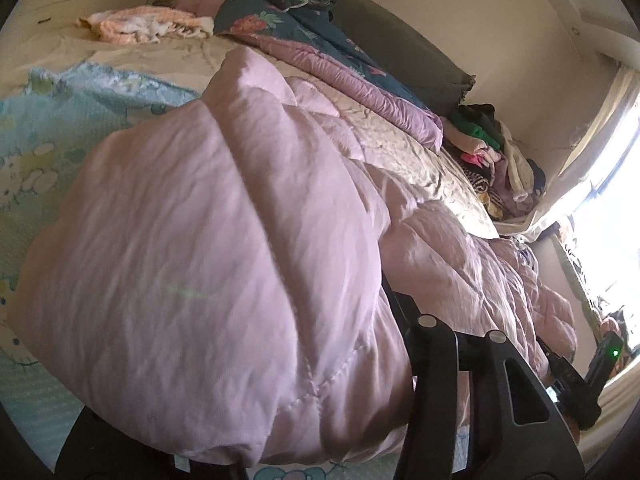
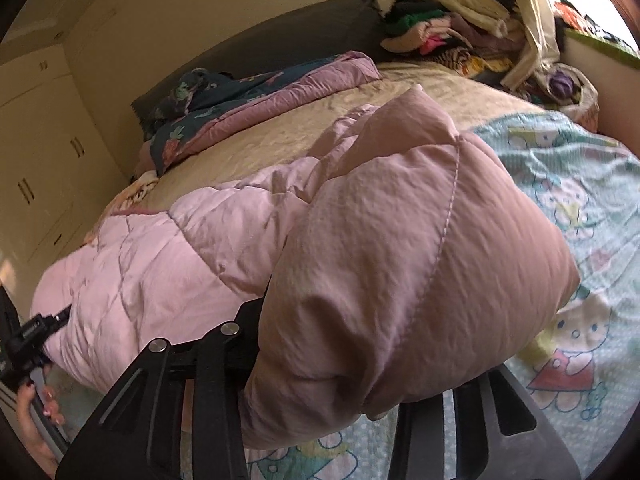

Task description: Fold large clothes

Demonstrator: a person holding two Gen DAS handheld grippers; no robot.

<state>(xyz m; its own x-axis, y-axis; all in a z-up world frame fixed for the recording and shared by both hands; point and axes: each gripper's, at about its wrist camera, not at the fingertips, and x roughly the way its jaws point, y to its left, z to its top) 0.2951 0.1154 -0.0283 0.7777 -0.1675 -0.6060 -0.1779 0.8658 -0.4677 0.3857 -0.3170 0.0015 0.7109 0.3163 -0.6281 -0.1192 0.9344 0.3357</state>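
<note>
The pink quilted comforter [image 1: 224, 240] lies bunched along the near edge of the bed, and I have a puffed end of it in each of my jaws. In the left wrist view its fabric swells up over my left gripper [image 1: 404, 344], so that only one black finger [image 1: 436, 392] shows beside the bulge; the fingertips are buried in the cloth, pinching it. In the right wrist view the same comforter [image 2: 400, 264] balloons between the fingers of my right gripper [image 2: 352, 364], which are pressed into a thick fold and hold it. The stretch between the two held ends sags in quilted squares across the bed.

Under the comforter lies a pale blue sheet printed with cartoon cats [image 2: 576, 216], and beyond it a cream bedspread [image 2: 304, 120] covers the middle of the bed. Farther back a dark floral quilt with a mauve lining [image 2: 256, 92] is heaped against the dark grey headboard [image 2: 280, 36]. A pile of mixed clothes [image 2: 448, 28] sits in the far corner near the window curtain [image 2: 532, 12]. A peach and white knitted cloth [image 1: 144, 26] lies at the far side of the bed in the left wrist view. Cream cupboards [image 2: 36, 140] stand along the wall.
</note>
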